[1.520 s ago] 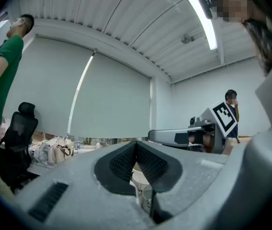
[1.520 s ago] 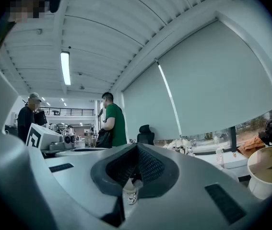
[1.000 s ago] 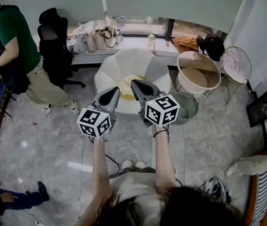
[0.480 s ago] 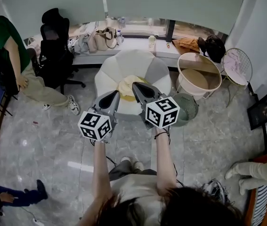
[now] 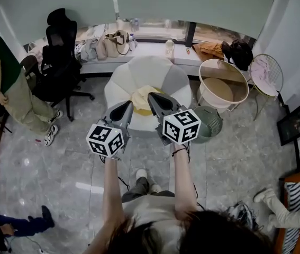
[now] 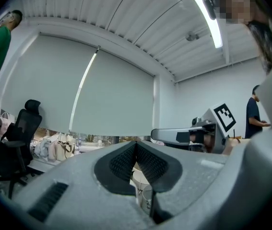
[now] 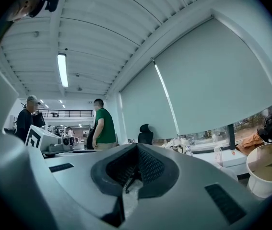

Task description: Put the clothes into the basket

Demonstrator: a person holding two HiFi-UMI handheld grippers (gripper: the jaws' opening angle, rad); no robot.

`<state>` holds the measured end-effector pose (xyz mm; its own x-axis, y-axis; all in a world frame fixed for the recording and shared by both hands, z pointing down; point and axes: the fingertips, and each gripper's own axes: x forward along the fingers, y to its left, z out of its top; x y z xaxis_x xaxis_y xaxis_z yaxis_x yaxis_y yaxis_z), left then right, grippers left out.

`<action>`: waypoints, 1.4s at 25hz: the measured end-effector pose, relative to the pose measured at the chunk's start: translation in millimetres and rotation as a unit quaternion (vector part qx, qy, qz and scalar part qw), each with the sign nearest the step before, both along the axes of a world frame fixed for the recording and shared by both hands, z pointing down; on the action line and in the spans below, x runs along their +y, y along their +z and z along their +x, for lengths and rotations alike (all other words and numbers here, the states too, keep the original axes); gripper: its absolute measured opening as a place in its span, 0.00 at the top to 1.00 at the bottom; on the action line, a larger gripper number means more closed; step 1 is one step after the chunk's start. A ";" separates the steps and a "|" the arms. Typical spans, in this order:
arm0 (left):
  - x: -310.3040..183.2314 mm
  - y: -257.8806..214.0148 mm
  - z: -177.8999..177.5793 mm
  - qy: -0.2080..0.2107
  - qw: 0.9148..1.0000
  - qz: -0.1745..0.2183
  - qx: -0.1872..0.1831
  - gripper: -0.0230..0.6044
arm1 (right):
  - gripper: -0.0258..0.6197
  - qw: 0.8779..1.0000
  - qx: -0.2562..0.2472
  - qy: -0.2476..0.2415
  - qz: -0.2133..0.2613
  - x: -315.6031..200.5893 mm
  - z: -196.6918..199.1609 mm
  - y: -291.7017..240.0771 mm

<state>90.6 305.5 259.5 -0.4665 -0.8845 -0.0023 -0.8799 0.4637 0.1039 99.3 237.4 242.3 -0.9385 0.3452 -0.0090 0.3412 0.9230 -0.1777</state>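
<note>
The left gripper and right gripper each hold their fingers pressed together, gripping nothing. Beyond their tips, a crumpled pale yellow cloth lies on the round white-and-grey tabletop. A green mesh basket stands on the floor to the right.

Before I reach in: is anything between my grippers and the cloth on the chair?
Nothing visible. The cloth lies uncovered on the chair, just ahead of the left gripper and right gripper, both shut and empty. The basket stands unblocked on the floor at the chair's right.
</note>
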 end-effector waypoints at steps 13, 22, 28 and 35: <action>-19.3 9.5 -65.5 0.034 0.999 -0.002 0.007 0.95 | 0.95 1.000 0.010 0.029 -0.004 -17.5 -61.5 14.3; -25.5 20.5 -105.7 0.046 0.999 -0.006 0.011 0.95 | 0.95 0.999 0.022 0.042 -0.008 -24.3 -101.1 27.9; -21.7 31.8 -129.5 0.046 0.999 -0.002 0.026 0.95 | 0.95 0.998 0.040 0.051 -0.008 -23.7 -121.8 44.5; -32.2 43.5 -152.4 0.045 0.998 -0.008 0.040 0.95 | 0.95 0.997 0.054 0.061 -0.009 -43.3 -145.1 54.9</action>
<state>-61.8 273.3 303.0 -0.3825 -0.9228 0.0456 -0.9075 0.3845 0.1688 -45.8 194.1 297.2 -0.9693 0.2295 0.0886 0.2051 0.9527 -0.2241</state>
